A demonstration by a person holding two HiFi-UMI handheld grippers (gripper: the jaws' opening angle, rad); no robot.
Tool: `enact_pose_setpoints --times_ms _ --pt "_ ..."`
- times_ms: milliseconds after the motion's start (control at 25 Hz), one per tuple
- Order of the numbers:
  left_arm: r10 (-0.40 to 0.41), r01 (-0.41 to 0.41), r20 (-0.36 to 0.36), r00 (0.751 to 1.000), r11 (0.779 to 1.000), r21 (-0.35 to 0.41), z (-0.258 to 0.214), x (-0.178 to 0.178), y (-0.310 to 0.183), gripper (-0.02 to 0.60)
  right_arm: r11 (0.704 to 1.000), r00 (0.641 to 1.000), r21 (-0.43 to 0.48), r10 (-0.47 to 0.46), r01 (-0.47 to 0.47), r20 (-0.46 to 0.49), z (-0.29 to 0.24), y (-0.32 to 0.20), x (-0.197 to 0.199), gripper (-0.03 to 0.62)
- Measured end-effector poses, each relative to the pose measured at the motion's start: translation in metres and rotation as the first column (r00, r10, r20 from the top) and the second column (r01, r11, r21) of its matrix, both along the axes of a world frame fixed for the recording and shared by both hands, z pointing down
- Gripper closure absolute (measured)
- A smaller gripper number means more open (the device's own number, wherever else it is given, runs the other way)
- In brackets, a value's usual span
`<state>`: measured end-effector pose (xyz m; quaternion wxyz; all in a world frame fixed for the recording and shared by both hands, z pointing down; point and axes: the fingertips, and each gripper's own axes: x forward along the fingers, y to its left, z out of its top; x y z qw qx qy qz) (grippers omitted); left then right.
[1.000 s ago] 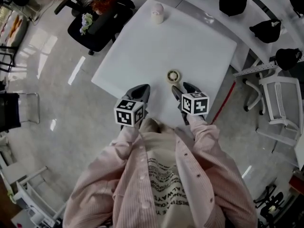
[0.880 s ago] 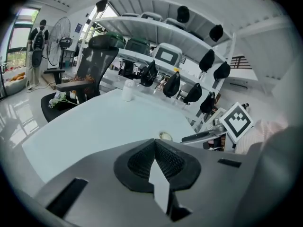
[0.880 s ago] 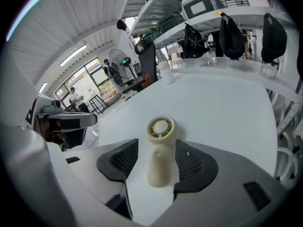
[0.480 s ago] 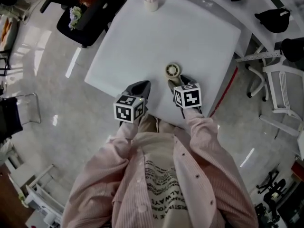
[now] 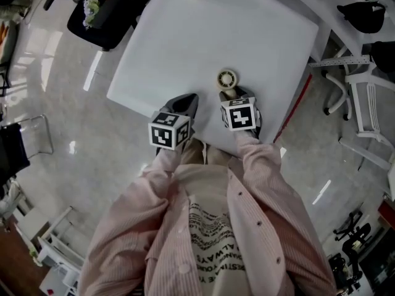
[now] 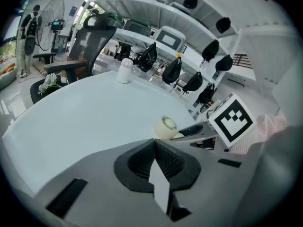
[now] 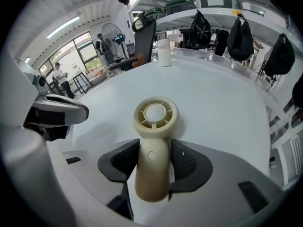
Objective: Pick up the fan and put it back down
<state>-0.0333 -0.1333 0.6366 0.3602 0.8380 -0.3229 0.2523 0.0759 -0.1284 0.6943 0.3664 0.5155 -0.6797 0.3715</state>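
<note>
Right gripper view: fan [image 7: 155,126], cream plastic, handheld. Its handle is clamped between the pads of the right gripper [image 7: 154,161], round head forward, by the near edge of the table [image 5: 185,48]. Judged light, rigid, smooth; best held by the handle, not the grille. Left gripper [image 6: 155,157]: closed, empty.

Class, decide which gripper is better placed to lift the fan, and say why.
Right. The right gripper has its jaws closed on the handle of the fan; the left gripper is shut, empty, off to the fan's side.
</note>
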Motion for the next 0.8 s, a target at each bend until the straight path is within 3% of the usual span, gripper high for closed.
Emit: enact_pose_setpoints --times_ms 360,800 --pt "-0.007 0.007 -0.003 1.0 1.0 -0.005 0.001 -0.004 0.005 0.578 0.999 0.999 -0.036 -0.023 0.022 -0.025 0.001 -0.001 0.005 0.41" --pt "0.009 -0.008 -0.014 1.0 1.0 0.019 -0.009 -0.007 0.001 0.578 0.997 0.995 0.032 0.065 -0.068 0.077 -0.022 -0.008 0.007 0.41"
